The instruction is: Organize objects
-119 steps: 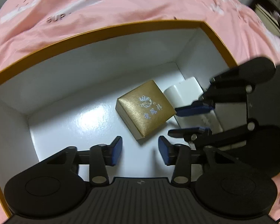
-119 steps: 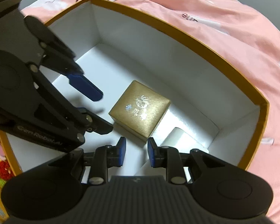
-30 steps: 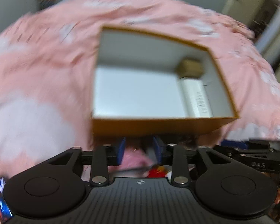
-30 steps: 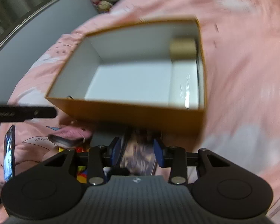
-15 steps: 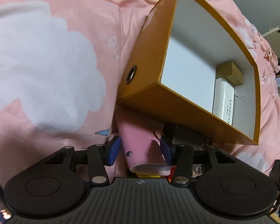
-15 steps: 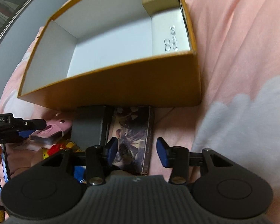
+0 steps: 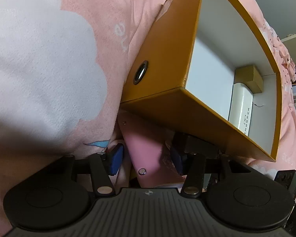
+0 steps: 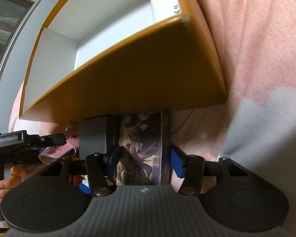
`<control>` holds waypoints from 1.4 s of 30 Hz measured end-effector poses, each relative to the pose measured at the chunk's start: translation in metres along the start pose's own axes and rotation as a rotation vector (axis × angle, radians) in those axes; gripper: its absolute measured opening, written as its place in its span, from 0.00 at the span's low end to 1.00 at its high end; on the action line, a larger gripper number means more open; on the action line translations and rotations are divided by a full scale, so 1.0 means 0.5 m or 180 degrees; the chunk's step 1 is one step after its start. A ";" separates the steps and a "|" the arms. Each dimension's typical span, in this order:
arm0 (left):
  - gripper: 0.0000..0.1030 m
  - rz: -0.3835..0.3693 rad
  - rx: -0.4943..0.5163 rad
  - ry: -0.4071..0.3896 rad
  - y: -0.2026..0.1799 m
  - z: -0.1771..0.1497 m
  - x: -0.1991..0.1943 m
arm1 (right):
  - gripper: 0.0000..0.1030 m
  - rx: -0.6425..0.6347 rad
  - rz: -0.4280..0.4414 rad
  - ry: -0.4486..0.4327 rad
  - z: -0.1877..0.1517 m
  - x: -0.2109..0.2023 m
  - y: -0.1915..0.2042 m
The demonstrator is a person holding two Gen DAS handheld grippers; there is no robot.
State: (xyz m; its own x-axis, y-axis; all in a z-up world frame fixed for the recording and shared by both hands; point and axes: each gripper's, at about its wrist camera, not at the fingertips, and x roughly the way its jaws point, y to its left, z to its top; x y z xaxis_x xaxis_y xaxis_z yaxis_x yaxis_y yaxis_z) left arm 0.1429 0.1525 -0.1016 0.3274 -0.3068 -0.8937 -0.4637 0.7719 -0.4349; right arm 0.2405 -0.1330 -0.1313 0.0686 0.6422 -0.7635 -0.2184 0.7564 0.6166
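An orange box [image 7: 167, 59] with a white inside lies on the pink blanket; in it are a small gold box [image 7: 252, 77] and a long white box [image 7: 240, 106]. In front of it lies a pink case [image 7: 144, 150] with metal studs. My left gripper [image 7: 147, 161] is open, and its blue pads stand on either side of the case with a gap on each side. In the right wrist view an illustrated dark box [image 8: 142, 138] lies against the orange box [image 8: 138, 75]. The jaws of my right gripper [image 8: 145, 161] are opening around the illustrated box, pads close beside its long edges.
A dark grey box [image 8: 92, 136] sits left of the illustrated one, tight under the orange wall. The left gripper [image 8: 49, 138] and the hand [image 8: 6, 181] holding it show at the left edge. The pink blanket with white clouds [image 7: 49, 59] spreads all around.
Both grippers left the inside of the orange box, dropped low in front of it and widened their jaws. The left now straddles the pink case, the right the illustrated box.
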 end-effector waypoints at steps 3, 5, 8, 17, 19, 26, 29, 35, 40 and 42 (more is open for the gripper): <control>0.50 0.0054 0.0037 -0.0086 -0.006 -0.011 -0.015 | 0.44 0.0001 -0.0018 -0.0056 -0.006 -0.013 0.005; 0.43 0.0097 0.0064 -0.0176 -0.013 -0.020 -0.024 | 0.39 -0.0048 -0.0067 -0.0115 -0.010 -0.026 0.010; 0.39 0.0076 0.0105 -0.0280 -0.017 -0.025 -0.042 | 0.31 -0.0148 -0.0124 -0.0213 -0.016 -0.049 0.027; 0.27 -0.0020 0.0324 -0.0556 -0.043 -0.055 -0.108 | 0.24 -0.0654 -0.0449 -0.0396 -0.043 -0.097 0.107; 0.25 -0.0054 0.0384 -0.0626 -0.044 -0.064 -0.129 | 0.24 -0.0745 -0.0521 -0.0440 -0.044 -0.116 0.123; 0.19 -0.0236 0.0569 -0.0800 -0.068 -0.089 -0.179 | 0.23 -0.1015 -0.0632 -0.0575 -0.061 -0.200 0.137; 0.18 -0.0311 0.0667 -0.0865 -0.081 -0.099 -0.201 | 0.23 -0.1088 -0.0595 -0.0603 -0.057 -0.224 0.161; 0.18 -0.0479 0.0856 -0.0993 -0.114 -0.116 -0.241 | 0.23 -0.1224 -0.0409 -0.0701 -0.054 -0.289 0.198; 0.18 -0.0692 0.0978 -0.1177 -0.148 -0.105 -0.283 | 0.23 -0.1324 -0.0211 -0.0954 -0.025 -0.339 0.237; 0.18 -0.0738 0.1026 -0.1298 -0.167 -0.090 -0.296 | 0.23 -0.1334 -0.0184 -0.1073 -0.003 -0.350 0.249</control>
State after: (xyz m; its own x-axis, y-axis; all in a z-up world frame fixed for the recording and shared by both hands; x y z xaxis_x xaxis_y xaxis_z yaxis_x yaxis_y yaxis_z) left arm 0.0963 0.1085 0.0619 0.7118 -0.2981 -0.6360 -0.0879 0.8605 -0.5018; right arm 0.1999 -0.1514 0.0789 0.3856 0.6574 -0.6474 -0.5699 0.7215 0.3932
